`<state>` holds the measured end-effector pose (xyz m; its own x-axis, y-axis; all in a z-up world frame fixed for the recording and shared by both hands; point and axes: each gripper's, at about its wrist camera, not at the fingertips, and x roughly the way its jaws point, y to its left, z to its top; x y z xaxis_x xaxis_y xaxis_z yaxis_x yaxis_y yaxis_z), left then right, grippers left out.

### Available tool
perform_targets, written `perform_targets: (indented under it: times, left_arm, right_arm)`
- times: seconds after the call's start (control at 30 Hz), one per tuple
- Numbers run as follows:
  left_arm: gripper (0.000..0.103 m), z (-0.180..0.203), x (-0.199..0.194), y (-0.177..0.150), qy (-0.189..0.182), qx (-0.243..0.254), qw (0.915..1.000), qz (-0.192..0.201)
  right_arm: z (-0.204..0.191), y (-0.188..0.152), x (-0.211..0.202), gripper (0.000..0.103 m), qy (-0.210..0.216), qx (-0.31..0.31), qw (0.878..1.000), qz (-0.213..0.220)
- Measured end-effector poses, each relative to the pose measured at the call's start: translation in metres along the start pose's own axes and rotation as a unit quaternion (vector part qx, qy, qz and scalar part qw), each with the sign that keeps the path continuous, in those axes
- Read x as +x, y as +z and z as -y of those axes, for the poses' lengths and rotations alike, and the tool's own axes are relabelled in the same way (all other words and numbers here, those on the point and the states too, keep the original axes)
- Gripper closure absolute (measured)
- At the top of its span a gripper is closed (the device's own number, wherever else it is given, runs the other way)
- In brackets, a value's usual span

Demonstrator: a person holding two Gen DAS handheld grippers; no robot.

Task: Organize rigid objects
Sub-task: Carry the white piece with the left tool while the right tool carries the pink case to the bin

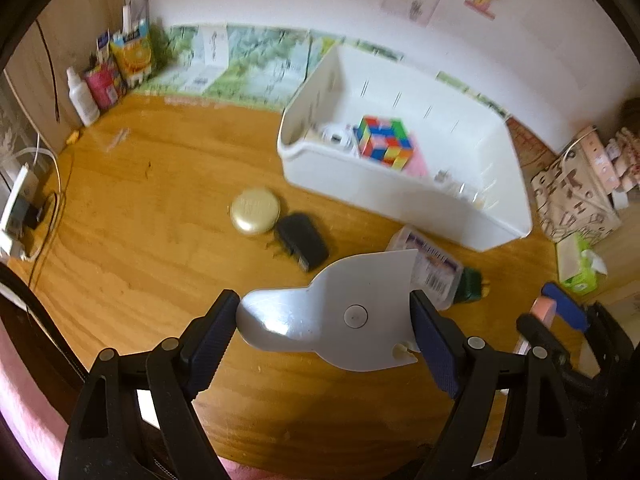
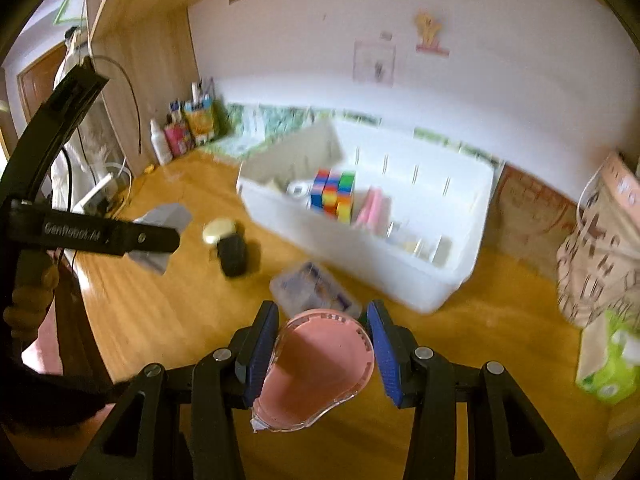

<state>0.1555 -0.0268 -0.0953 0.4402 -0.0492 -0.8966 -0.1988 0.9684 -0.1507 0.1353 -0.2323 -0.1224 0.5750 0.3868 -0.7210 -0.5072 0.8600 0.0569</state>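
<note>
My left gripper (image 1: pixel 324 320) is shut on a grey flat plastic piece (image 1: pixel 340 312) held above the wooden table (image 1: pixel 140 240). My right gripper (image 2: pixel 324 344) is shut on a pink correction-tape dispenser (image 2: pixel 320 364), also above the table. A white bin (image 1: pixel 400 196) stands ahead, holding a colourful puzzle cube (image 1: pixel 386 142), a white item and a pink thing. On the table lie a gold round tin (image 1: pixel 255 216), a black charger (image 1: pixel 302 242) and a clear labelled plastic box (image 1: pixel 434 272). The left gripper shows at the left of the right wrist view (image 2: pixel 156 236).
Bottles and cartons (image 1: pixel 112 72) stand at the far left corner by a wooden wall. A power strip with cables (image 1: pixel 20 208) lies at the left edge. A patterned bag (image 1: pixel 572 192) and a green tissue pack (image 1: pixel 580 268) sit at the right.
</note>
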Motion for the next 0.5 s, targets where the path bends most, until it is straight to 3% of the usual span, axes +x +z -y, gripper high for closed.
perform_targets:
  times: [0.5]
  left_arm:
    - [0.017, 0.011, -0.039, 0.05, -0.023, 0.033, 0.9956, 0.085]
  right_arm:
    - [0.024, 0.072, -0.013, 0.056, -0.009, -0.006, 0.996, 0.089]
